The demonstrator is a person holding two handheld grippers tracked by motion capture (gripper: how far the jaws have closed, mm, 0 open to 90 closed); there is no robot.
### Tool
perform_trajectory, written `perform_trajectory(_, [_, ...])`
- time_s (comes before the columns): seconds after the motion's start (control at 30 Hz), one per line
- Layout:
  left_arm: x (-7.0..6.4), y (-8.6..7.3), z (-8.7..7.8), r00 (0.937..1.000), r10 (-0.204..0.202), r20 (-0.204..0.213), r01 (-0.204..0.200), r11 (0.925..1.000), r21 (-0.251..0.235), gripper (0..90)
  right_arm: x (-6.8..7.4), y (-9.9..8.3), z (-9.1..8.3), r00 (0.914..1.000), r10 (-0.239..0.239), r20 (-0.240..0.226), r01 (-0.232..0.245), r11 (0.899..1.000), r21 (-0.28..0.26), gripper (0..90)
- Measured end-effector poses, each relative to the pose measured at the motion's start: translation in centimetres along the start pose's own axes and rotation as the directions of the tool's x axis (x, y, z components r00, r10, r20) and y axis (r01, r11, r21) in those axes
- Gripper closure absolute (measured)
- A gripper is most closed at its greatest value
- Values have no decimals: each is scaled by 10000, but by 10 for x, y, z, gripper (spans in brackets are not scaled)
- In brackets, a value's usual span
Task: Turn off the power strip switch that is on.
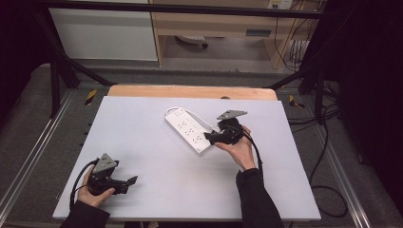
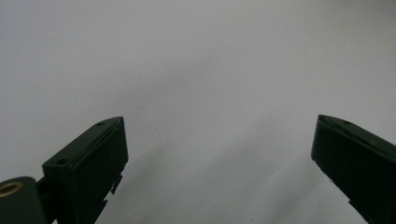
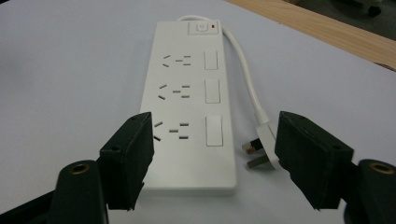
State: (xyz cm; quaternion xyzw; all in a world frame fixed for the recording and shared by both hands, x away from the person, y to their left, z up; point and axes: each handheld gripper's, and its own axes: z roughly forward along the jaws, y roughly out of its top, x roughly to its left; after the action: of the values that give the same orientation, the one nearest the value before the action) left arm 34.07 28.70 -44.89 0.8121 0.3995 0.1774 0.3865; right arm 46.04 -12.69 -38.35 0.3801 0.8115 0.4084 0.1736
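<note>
1. Hovering at the near end of the power strip, the right tool points toward it with its jaws spread wide, gripping nothing.
2. From the right gripper view, the power strip lies flat on the white worktop and runs away from the camera, its near end sitting between the two black jaws without touching either one.
3. Its face carries three socket groups in a row, each with a white rocker switch beside it, and a main switch with a small red light at the far end.
4. A white cord leaves the far end, curves back along one side of the strip, and ends in a plug lying on the worktop just beside the strip's near corner, close to one jaw.
5. The left tool rests low near the front left corner of the worktop, well apart from the strip, held in the person's left hand.
6. Its jaws also stand wide apart in the left gripper view, with bare white surface between them.
</note>
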Motion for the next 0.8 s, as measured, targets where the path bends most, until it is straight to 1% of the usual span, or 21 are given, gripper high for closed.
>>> perform_trajectory(0.1, [0,0,0,10000,-15,-8,15,10000,6,35,-3,-7,-10,9998,157,-100,-158,9998,-121,169])
perform_trajectory(0.13, [0,0,0,10000,-18,-9,18,10000,6,35,-3,-12,-15,9996,219,-151,-218,9998,47,124])
perform_trajectory(0.17, [0,0,0,10000,-19,-18,20,10000,8,35,-3,-12,-15,9996,219,-151,-218,9998,47,124])
perform_trajectory(0.23, [0,0,0,10000,-21,-17,21,10000,5,35,-4,-16,-20,9995,254,-178,-252,9996,103,96])
perform_trajectory(0.33, [0,0,0,10000,-6,-7,6,10000,16,34,-6,-22,-29,9991,412,-19,-412,9990,199,70])
perform_trajectory(0.57, [0,0,0,10000,-13,-13,13,10000,19,33,-8,-39,-48,9989,452,140,-457,9985,317,27])
perform_trajectory(0.6, [0,0,0,10000,-11,-13,11,10000,17,33,-8,-43,-51,9995,285,138,-290,9990,354,23])
perform_trajectory(0.63, [0,0,0,10000,-8,-24,8,10000,22,33,-8,-46,-53,9995,268,162,-273,9989,374,22])
perform_trajectory(0.73, [0,1,0,10000,-3,-29,3,10000,26,33,-10,-57,-59,9997,217,-105,-212,9987,466,8])
perform_trajectory(0.8, [-1,1,0,10000,-2,-30,2,10000,21,32,-11,-66,-62,9995,186,-267,-175,9989,435,7])
